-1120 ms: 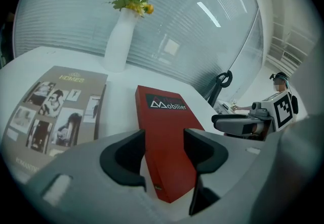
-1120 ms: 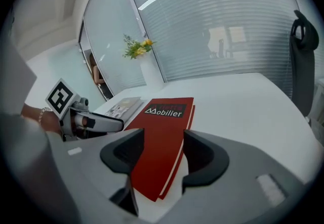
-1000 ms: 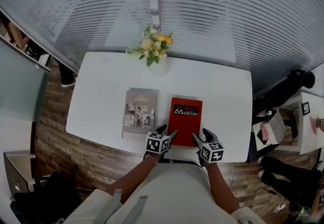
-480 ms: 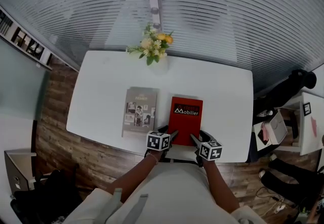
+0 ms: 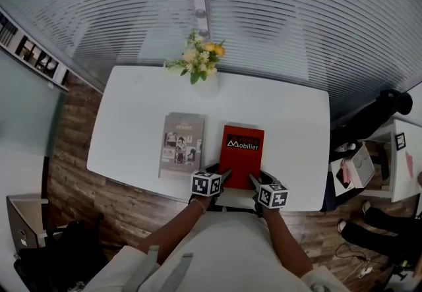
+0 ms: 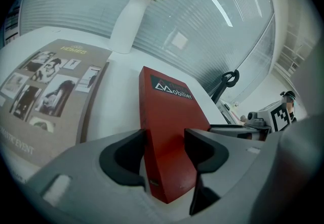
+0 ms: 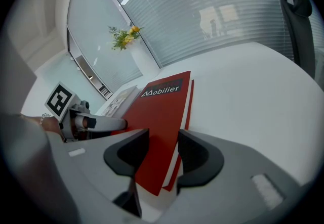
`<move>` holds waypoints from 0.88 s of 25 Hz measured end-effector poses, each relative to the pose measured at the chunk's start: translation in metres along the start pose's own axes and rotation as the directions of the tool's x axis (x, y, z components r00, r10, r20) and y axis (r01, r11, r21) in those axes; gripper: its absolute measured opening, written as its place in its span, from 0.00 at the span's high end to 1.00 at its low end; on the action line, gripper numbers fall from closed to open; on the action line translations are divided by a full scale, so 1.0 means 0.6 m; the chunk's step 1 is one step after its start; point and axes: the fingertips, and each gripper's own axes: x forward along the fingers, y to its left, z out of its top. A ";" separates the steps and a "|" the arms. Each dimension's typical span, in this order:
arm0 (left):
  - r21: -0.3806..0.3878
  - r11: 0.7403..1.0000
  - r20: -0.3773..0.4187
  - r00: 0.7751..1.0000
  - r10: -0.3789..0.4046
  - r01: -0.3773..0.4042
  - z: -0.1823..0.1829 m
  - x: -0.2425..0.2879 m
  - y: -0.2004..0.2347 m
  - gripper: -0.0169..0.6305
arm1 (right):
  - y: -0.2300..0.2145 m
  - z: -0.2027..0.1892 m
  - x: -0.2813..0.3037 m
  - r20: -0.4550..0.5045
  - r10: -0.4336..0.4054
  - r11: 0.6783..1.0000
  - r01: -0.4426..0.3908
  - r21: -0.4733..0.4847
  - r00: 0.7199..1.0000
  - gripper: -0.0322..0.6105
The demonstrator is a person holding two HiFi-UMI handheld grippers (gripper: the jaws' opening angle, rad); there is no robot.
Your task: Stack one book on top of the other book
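A red book point(image 5: 241, 155) lies flat on the white table point(image 5: 132, 119), near its front edge. A grey book point(image 5: 182, 144) lies just left of it, also flat. My left gripper point(image 5: 219, 171) is at the red book's near left corner. In the left gripper view that corner point(image 6: 172, 132) sits between the closing jaws of the left gripper point(image 6: 164, 149), which still stand wide. My right gripper point(image 5: 259, 177) is at the near right corner. In the right gripper view the red book point(image 7: 162, 117) fills the gap of the right gripper point(image 7: 162, 152), whose jaws are closing and touch it on both sides.
A white vase of flowers point(image 5: 201, 63) stands at the table's far edge, behind the books. A dark chair point(image 5: 369, 119) sits off the table's right side. The grey book point(image 6: 45, 91) has bare table around it. The table's front edge is right under both grippers.
The right gripper has sunk a little onto the red book's near right corner and its jaws have narrowed. The left gripper has stayed at the near left corner. Neither book has moved.
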 end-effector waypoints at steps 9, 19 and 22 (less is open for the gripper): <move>0.008 1.000 0.056 0.998 0.006 -0.006 0.021 -0.028 -0.024 0.59 | 0.015 0.018 -0.030 0.036 0.008 1.000 -0.008 0.007 0.999 0.68; 0.019 1.000 0.171 0.985 -0.013 0.010 0.092 -0.101 -0.081 0.62 | 0.059 0.093 -0.103 0.114 0.013 1.000 -0.010 -0.028 0.993 0.68; 0.026 0.999 0.214 0.977 -0.028 0.023 0.118 -0.128 -0.100 0.62 | 0.076 0.121 -0.125 0.142 0.022 0.999 -0.015 -0.045 0.990 0.68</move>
